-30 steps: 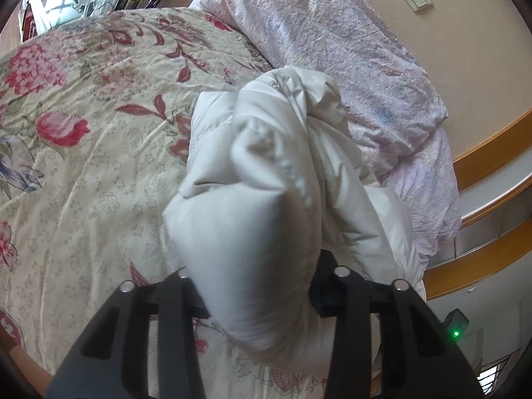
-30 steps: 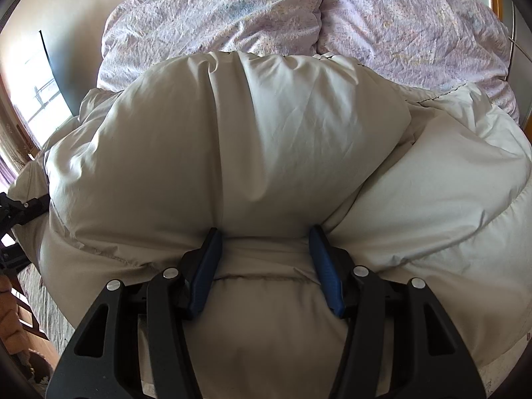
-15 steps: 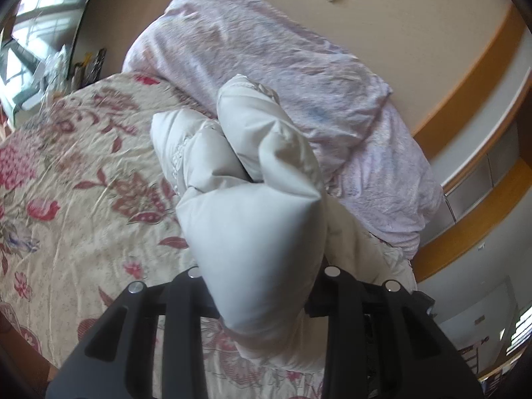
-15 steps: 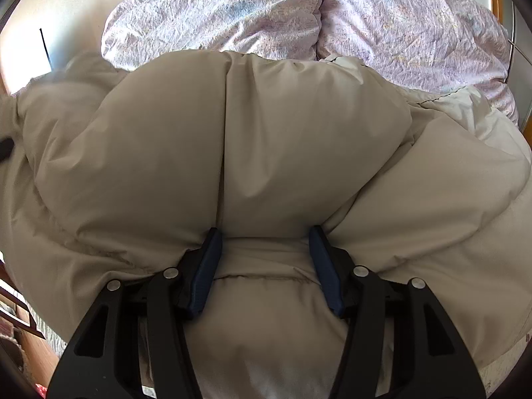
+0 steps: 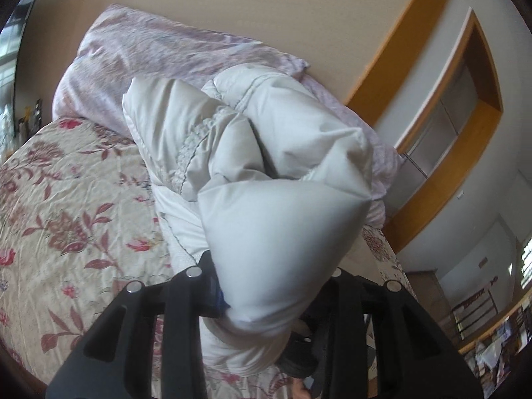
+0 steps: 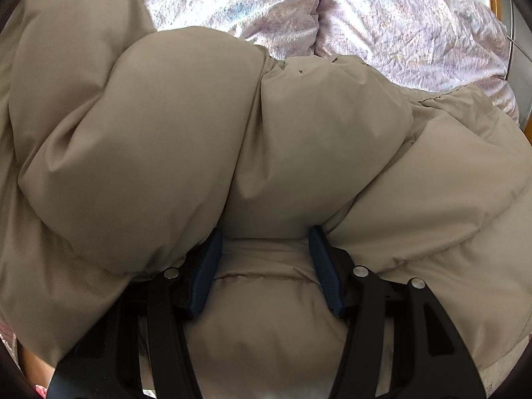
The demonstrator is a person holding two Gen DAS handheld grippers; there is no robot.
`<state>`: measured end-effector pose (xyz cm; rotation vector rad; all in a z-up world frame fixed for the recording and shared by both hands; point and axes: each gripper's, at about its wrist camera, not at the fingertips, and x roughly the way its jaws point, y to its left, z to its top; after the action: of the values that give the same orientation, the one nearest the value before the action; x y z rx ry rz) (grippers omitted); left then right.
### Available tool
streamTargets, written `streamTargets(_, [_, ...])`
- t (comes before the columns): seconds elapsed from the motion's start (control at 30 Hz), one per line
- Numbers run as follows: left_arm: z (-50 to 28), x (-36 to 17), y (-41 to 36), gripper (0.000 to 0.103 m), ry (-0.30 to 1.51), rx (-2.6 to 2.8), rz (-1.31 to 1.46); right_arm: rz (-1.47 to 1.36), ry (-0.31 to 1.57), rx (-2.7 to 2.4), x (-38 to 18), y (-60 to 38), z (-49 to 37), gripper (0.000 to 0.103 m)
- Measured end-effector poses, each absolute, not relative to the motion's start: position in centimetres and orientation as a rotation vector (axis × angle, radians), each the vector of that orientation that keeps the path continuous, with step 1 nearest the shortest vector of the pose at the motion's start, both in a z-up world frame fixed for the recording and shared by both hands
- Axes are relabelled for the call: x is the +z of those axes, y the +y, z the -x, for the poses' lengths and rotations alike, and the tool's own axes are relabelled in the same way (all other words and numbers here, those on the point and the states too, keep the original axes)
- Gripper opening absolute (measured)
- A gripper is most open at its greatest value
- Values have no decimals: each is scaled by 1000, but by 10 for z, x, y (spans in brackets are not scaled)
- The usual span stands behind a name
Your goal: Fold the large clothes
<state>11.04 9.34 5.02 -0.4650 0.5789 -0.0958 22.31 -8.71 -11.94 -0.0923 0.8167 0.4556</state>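
The left gripper (image 5: 266,299) has its jaws clamped on a thick bunched fold of the pale padded coat (image 5: 276,179), which fills the gap between them completely; the fold bulges out ahead of the jaws and is carried clear of the flowered bed (image 5: 66,206), probably so that this end of the coat can be brought over the rest of it to make a fold. The right gripper (image 6: 264,266) grips another part of the coat (image 6: 232,153) with its jaws about half apart, both blue pads (image 6: 204,276) pressed into the padding; this looks like an anchor hold that keeps the bulk of the coat down on the bed while the other end is carried. The coat lies at the head end of the bed, just in front of the lilac pillows (image 5: 159,53), which rest against the wall. In the left view, the lifted part runs as a rough roll away from the jaws toward the pillows, so its long axis follows the line the left gripper points along. In the right view, the mass spreads across the picture from side to side. Which end is collar or hem I cannot tell.
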Motion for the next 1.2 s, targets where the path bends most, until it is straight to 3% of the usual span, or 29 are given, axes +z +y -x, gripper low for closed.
streamTargets(0.57, [-120,57,14,36,588,-171,322,66,680,421,-99,-172,-184,56])
streamTargets(1.2, [-148,26,-89,37,694,-380,218,-38,621,277,-127,-259,-164,56])
